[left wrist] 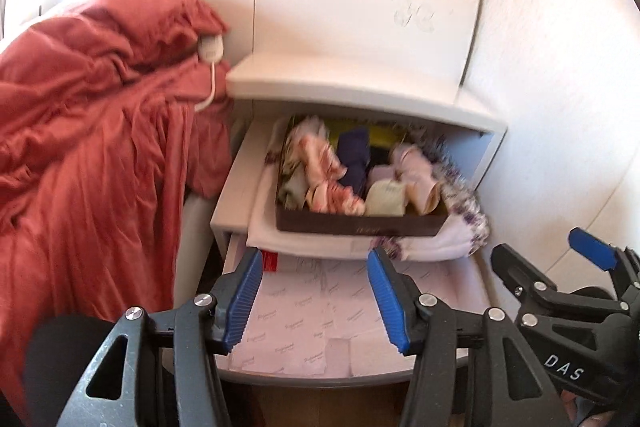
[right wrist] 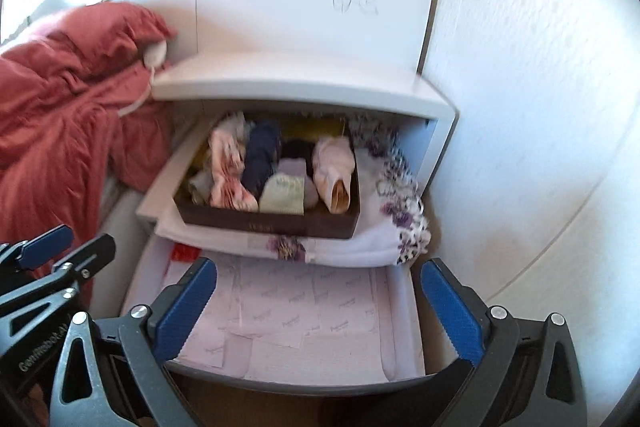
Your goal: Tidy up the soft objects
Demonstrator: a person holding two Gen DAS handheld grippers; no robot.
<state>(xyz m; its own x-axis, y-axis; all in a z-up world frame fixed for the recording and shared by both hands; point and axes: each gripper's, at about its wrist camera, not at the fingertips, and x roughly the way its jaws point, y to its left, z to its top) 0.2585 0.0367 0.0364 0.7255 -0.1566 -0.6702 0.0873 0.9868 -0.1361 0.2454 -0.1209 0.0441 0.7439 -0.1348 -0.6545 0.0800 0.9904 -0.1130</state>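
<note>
A dark brown box (left wrist: 360, 227) (right wrist: 264, 225) sits in the upper open drawer of a white nightstand (left wrist: 352, 83) (right wrist: 300, 83). It is packed with rolled soft items (left wrist: 344, 171) (right wrist: 272, 171) in pink, navy, pale yellow and lilac. The box rests on a white cloth with purple flowers (left wrist: 460, 235) (right wrist: 400, 219). My left gripper (left wrist: 314, 255) (right wrist: 86, 237) hangs open over the lower drawer (left wrist: 312, 323) (right wrist: 300, 319), holding nothing. Beside it on the right, my right gripper (right wrist: 318, 265) (left wrist: 536, 247) stands wide open and empty above the same drawer.
The lower drawer is lined with pink printed paper, with a red card (left wrist: 270, 261) at its back left. A rust-red duvet (left wrist: 88, 131) (right wrist: 52, 115) is piled on the bed to the left, with a white plug and cable (left wrist: 210, 47) on it. A white wall (right wrist: 520, 107) closes the right side.
</note>
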